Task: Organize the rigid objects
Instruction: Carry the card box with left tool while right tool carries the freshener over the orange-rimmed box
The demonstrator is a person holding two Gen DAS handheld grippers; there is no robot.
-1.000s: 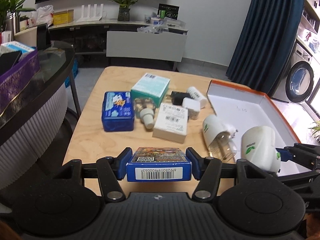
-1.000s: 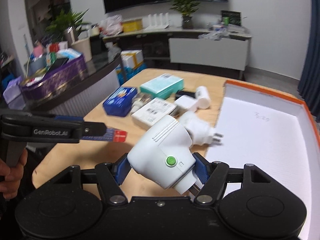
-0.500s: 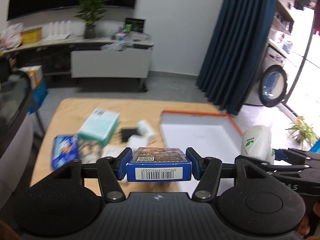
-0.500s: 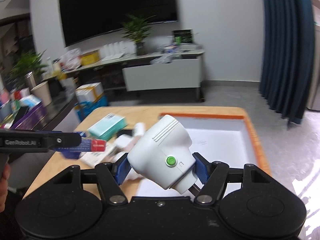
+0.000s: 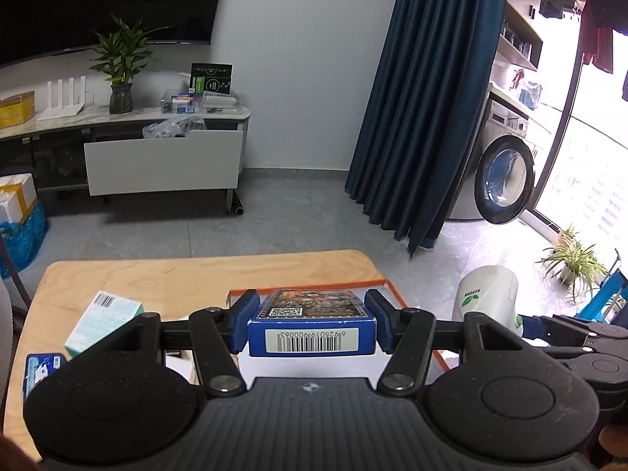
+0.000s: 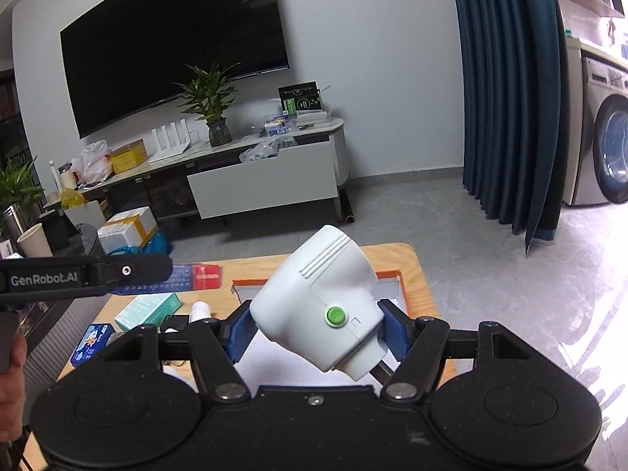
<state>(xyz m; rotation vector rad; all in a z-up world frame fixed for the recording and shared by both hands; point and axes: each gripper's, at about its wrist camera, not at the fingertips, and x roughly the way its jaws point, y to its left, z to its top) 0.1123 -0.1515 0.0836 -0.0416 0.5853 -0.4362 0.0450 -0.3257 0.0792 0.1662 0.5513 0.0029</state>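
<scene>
I read this as the carry step: both loads are lifted clear and headed for the box, neither set down yet.

The wooden table [image 5: 204,274] fills the lower middle of both views. On its right half lies the orange-rimmed white box [image 6: 392,274], open and, as far as I can see past my own rig, with nothing in it. The unsorted things sit on the table's left half: a teal carton [image 5: 104,320], a blue tin [image 6: 92,343] and a small white bottle [image 6: 200,309] among them.

My right hand-held gripper [image 6: 318,333] is pinching the white plug-in device with the green button [image 6: 318,302], held tilted above the near part of the box. My left hand-held gripper [image 5: 312,324] is clamped on the small blue card box [image 5: 312,324], barcode end facing me, level, over the box's left edge. In the right wrist view that card box [image 6: 192,276] hangs well above the table, just left of the orange rim.

Next I'd judge both need lowering to the box floor, apart from each other so the grippers don't collide. The device is rounded, so I'd set it on a flatter side before I spread the jaws, or it may roll.
</scene>
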